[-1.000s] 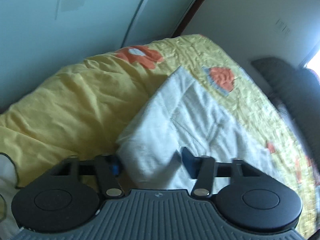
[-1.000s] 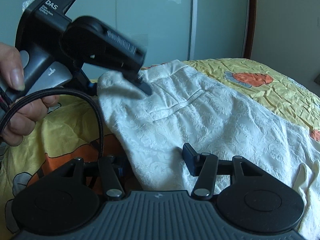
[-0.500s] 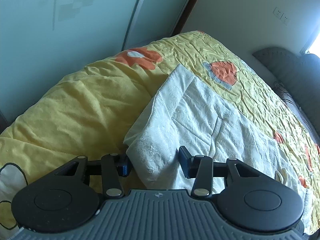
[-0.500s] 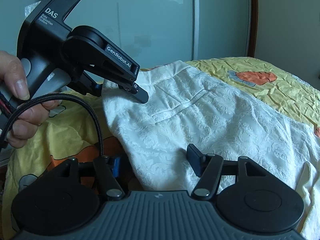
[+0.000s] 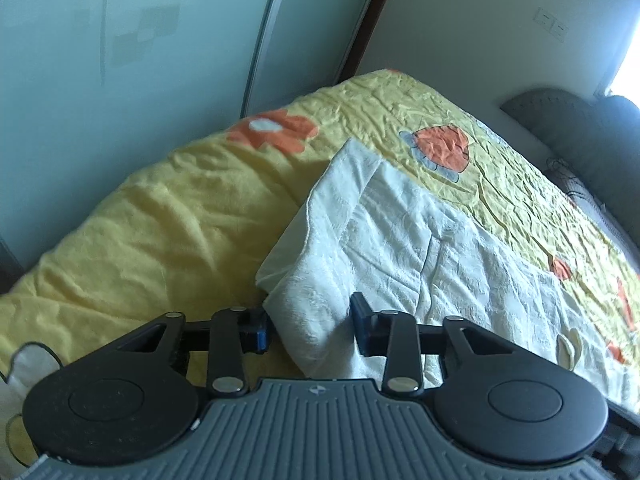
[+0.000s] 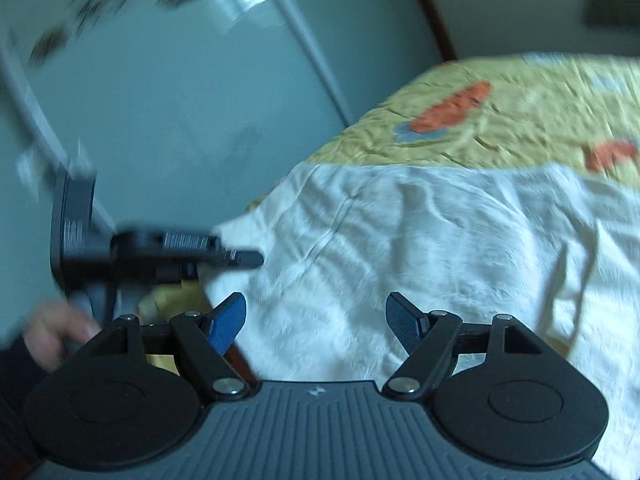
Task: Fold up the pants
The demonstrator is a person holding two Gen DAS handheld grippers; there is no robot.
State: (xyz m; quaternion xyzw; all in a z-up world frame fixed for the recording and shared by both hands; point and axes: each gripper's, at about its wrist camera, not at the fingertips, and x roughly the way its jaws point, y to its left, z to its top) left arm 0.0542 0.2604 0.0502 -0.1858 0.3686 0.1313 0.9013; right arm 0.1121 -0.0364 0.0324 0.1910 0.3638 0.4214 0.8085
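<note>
White pants (image 5: 420, 248), textured jacquard-type fabric, lie on a bed under a yellow quilt (image 5: 168, 232) with orange flower prints. Waist end is nearest the cameras, bunched and doubled over at the corner; a seam line runs across the cloth, and the rest stretches away flat with light wrinkles.

Left wrist view: left claw (image 5: 308, 330) has its fingers set either side of the bunched waist corner, cloth filling the gap between them, so it is pinching the pants. This view is sharp. It also shows a grey headboard (image 5: 580, 132) at far right, a wall switch plate (image 5: 551, 24) and a glass sliding door (image 5: 140, 60) behind the bed.

Right wrist view: heavily motion-blurred. Right claw (image 6: 316, 326) is spread wide, blue pads (image 6: 228, 322) visible, nothing between them, hovering over the pants (image 6: 420, 248) near the waist edge. Only this view shows the left claw (image 6: 240, 258) from outside, at left, closed on the cloth corner, with the person's left hand (image 6: 56, 332) gripping its handle. A loose fold shows at the right side of the cloth.
</note>
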